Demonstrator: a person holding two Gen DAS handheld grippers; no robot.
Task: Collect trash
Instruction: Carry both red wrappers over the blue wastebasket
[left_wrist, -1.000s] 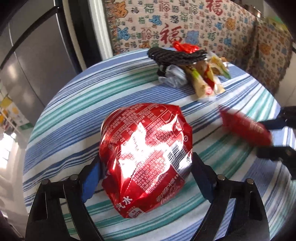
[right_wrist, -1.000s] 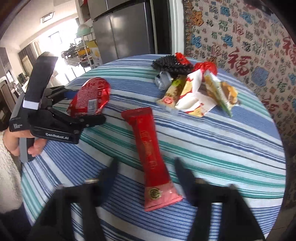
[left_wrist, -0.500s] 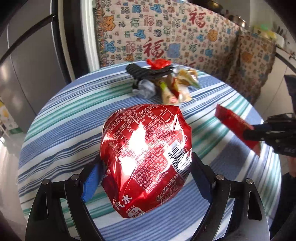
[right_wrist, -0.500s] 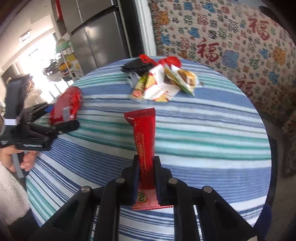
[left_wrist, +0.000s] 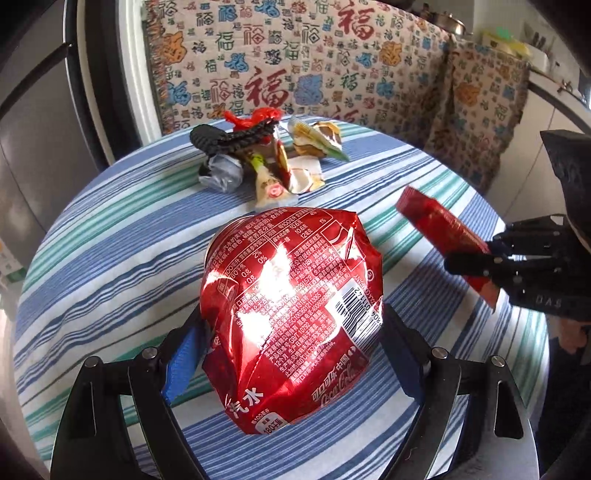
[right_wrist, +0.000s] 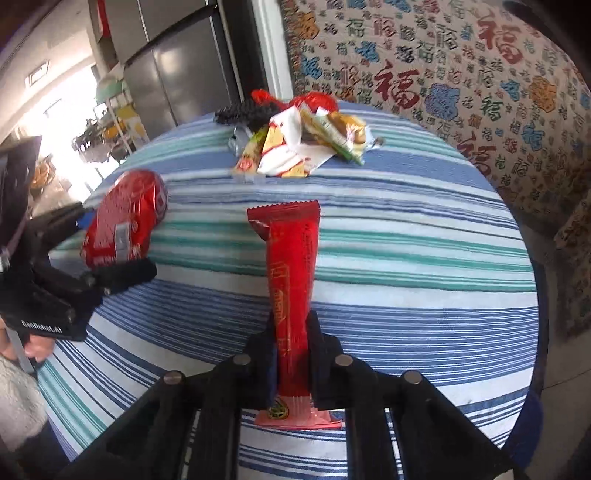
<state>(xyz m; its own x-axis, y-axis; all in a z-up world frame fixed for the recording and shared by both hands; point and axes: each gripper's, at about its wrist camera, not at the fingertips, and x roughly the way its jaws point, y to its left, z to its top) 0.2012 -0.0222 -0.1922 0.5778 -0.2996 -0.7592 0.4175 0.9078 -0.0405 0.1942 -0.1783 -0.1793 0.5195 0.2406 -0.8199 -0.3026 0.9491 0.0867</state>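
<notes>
My left gripper (left_wrist: 291, 328) is shut on a crushed red cola can (left_wrist: 291, 310) and holds it above the striped round table (left_wrist: 110, 236). The can and left gripper also show in the right wrist view (right_wrist: 123, 225). My right gripper (right_wrist: 291, 343) is shut on a long red snack wrapper (right_wrist: 290, 273), lifted off the table; it also shows in the left wrist view (left_wrist: 443, 236). A pile of wrappers and trash (left_wrist: 266, 158) lies at the table's far side, also in the right wrist view (right_wrist: 295, 140).
A black ridged piece (left_wrist: 232, 138) lies on the pile. A patterned cloth (left_wrist: 295, 66) hangs behind the table. A grey fridge (right_wrist: 177, 77) stands at the back left. The table edge drops off on the right (right_wrist: 532, 295).
My right gripper closed on the red wrapper and lifted it off the table. Both grippers moved back from the pile a little. The left grip on the can is unchanged.
</notes>
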